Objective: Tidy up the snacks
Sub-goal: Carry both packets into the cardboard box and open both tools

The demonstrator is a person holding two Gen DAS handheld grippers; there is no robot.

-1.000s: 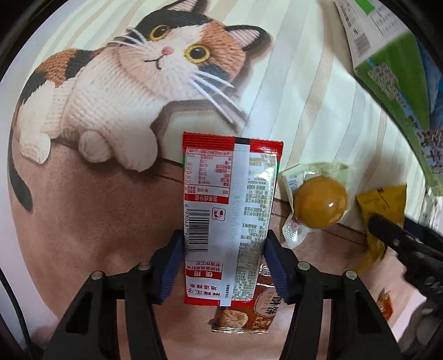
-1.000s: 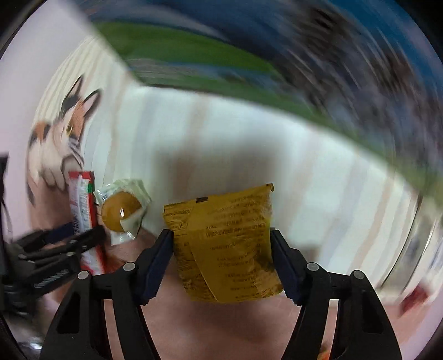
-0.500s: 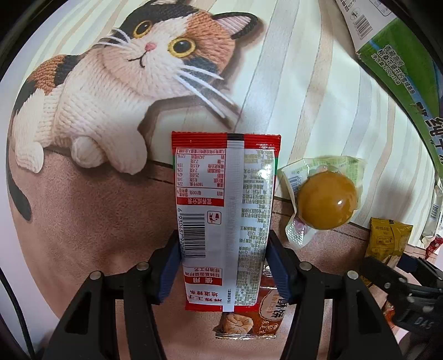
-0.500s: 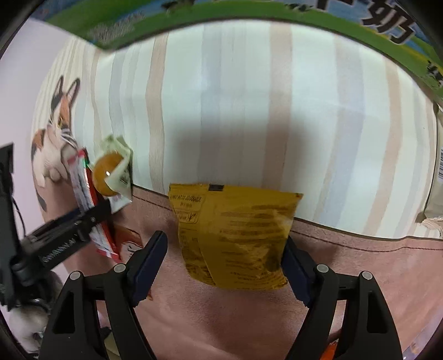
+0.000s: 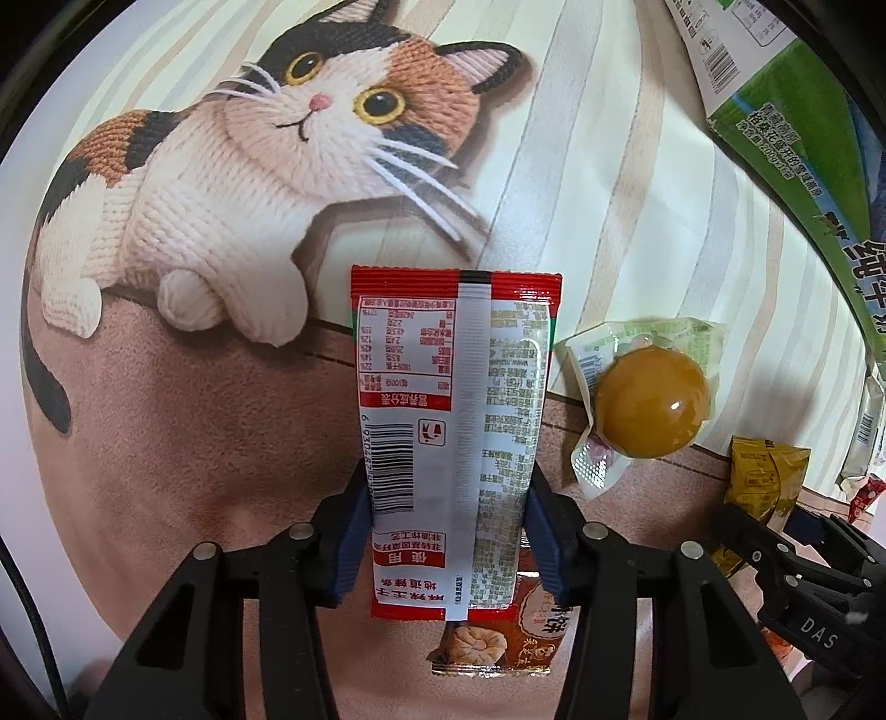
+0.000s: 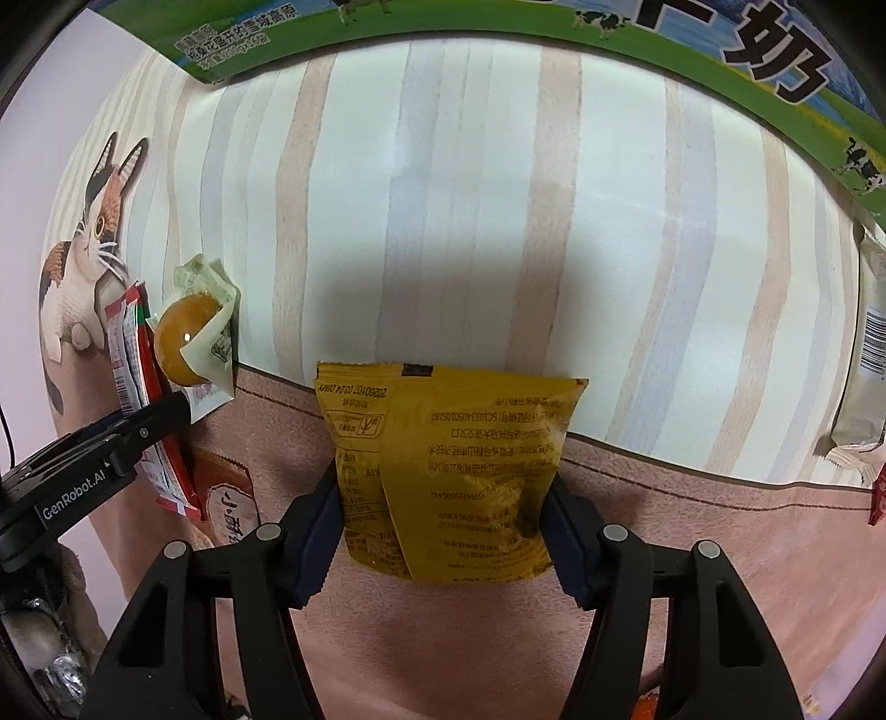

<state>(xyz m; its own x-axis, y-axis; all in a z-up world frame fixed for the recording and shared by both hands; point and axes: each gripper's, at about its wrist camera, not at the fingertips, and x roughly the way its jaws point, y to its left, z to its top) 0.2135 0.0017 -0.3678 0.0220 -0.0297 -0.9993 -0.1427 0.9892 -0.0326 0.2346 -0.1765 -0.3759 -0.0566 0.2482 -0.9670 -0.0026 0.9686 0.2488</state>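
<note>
My left gripper (image 5: 448, 531) is shut on a red and silver snack packet (image 5: 454, 421), back side up, held above the cat-print cloth. That packet also shows edge-on at the left of the right wrist view (image 6: 130, 382). My right gripper (image 6: 443, 531) is shut on a yellow snack packet (image 6: 448, 471), which shows small at the right of the left wrist view (image 5: 767, 482). A clear-wrapped round orange snack (image 5: 650, 410) lies on the cloth just right of the red packet. It also shows in the right wrist view (image 6: 191, 338).
A brown snack packet (image 5: 498, 637) lies on the cloth under my left gripper. A green milk carton box (image 6: 554, 33) stands along the far edge. A white wrapped bar (image 6: 864, 387) lies at the right. The cat picture (image 5: 249, 183) is on the cloth at the left.
The right gripper has steadied and drawn back to the right with the yellow packet. The left gripper has shifted slightly with the red packet still held.
</note>
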